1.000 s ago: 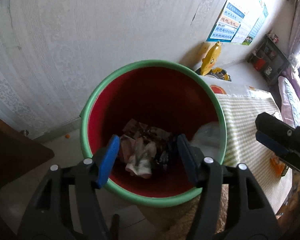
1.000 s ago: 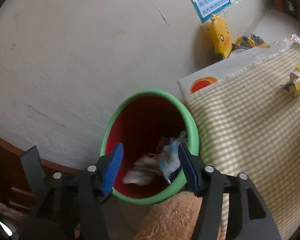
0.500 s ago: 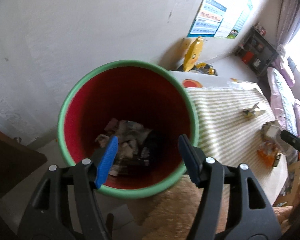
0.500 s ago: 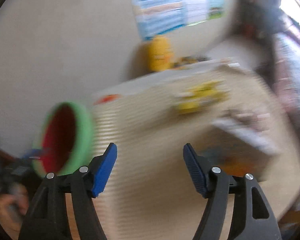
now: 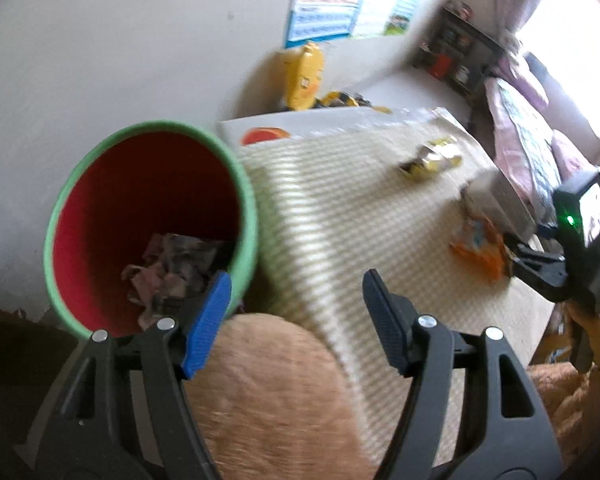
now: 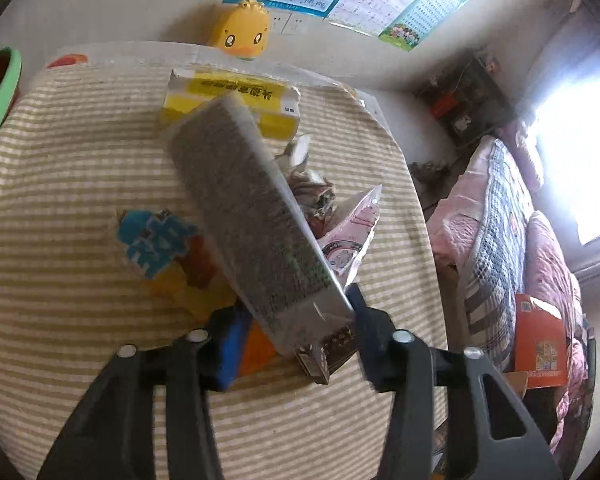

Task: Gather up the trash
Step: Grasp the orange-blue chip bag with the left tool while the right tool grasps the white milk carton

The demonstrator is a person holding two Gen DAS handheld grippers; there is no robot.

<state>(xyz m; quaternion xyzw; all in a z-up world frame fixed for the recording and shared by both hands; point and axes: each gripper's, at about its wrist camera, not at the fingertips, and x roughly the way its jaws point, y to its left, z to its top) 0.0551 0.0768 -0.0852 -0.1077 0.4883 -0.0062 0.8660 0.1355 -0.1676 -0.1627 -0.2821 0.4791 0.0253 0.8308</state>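
Blue-padded, the right gripper (image 6: 292,336) is closing its jaws around the near end of a long grey carton (image 6: 248,216) that tilts up over the striped tablecloth (image 6: 60,152); gripped so near one end, it could pivot or slip free. The left gripper (image 5: 296,316) is opening, empty, beside the red bin (image 5: 152,220); wrappers (image 6: 168,248) and a yellow box (image 6: 236,100) crowd the carton.
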